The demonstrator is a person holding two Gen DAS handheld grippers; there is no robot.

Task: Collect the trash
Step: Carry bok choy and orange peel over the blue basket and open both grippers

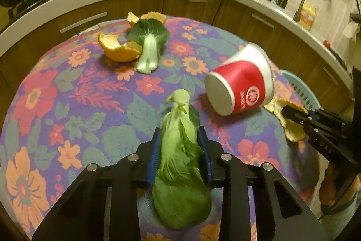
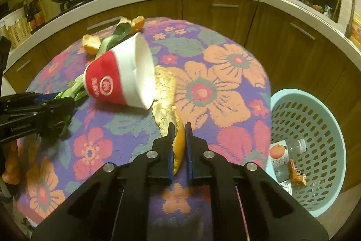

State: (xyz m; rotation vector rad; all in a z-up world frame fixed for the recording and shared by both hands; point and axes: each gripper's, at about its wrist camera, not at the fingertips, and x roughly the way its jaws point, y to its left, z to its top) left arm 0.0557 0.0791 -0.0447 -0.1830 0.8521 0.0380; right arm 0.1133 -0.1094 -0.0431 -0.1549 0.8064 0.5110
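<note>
A floral tablecloth [image 1: 90,94] carries the scraps. My left gripper [image 1: 179,130] is shut on a pale green bok choy leaf [image 1: 180,173], which stands between its blue pads. My right gripper [image 2: 179,125] is shut on the near end of a long orange peel [image 2: 165,94] that runs under a tipped red-and-white paper cup [image 2: 121,80]. The same cup [image 1: 243,87] lies on its side right of the leaf. A second bok choy [image 1: 149,42] and more orange peels [image 1: 117,49] lie at the far side of the table.
A light blue perforated basket [image 2: 315,105] stands on the floor right of the table, with a bottle and wrappers inside. A kitchen counter with a wok, rice cooker and kettle curves behind. The left gripper [image 2: 67,103] reaches in from the left edge.
</note>
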